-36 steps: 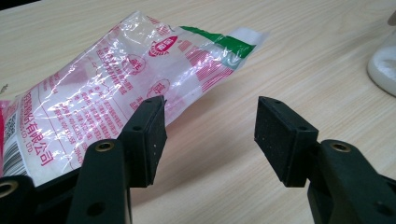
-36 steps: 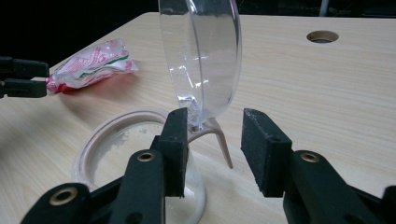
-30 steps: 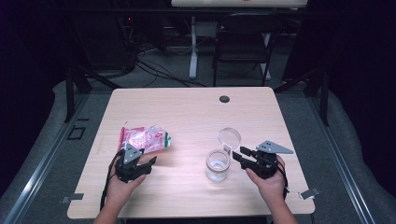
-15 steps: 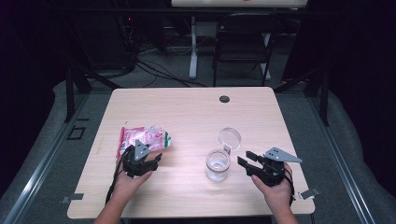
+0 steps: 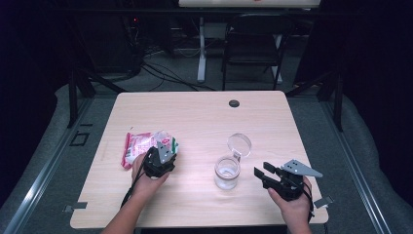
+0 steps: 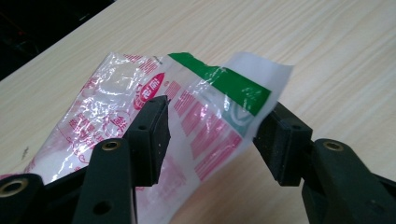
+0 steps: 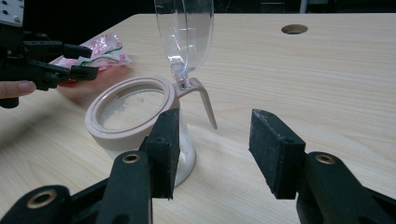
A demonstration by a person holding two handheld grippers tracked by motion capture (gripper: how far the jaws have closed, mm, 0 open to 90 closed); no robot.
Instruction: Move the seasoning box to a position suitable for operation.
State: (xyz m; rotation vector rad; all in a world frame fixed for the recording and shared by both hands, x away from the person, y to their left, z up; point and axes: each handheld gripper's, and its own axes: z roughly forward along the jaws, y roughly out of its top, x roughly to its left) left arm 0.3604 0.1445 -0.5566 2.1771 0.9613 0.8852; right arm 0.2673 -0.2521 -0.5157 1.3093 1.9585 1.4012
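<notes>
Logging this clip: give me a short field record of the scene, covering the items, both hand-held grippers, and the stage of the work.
surface: wooden table
items: plastic bag with pink and green print; clear jar, hinged lid standing open
left hand-held gripper: jaws just been closing, astride the bag's edge, pads not yet pressing it
right hand-held gripper: open, empty, beside the jar
stage: bag about to be gripped; jar open, some white contents inside
</notes>
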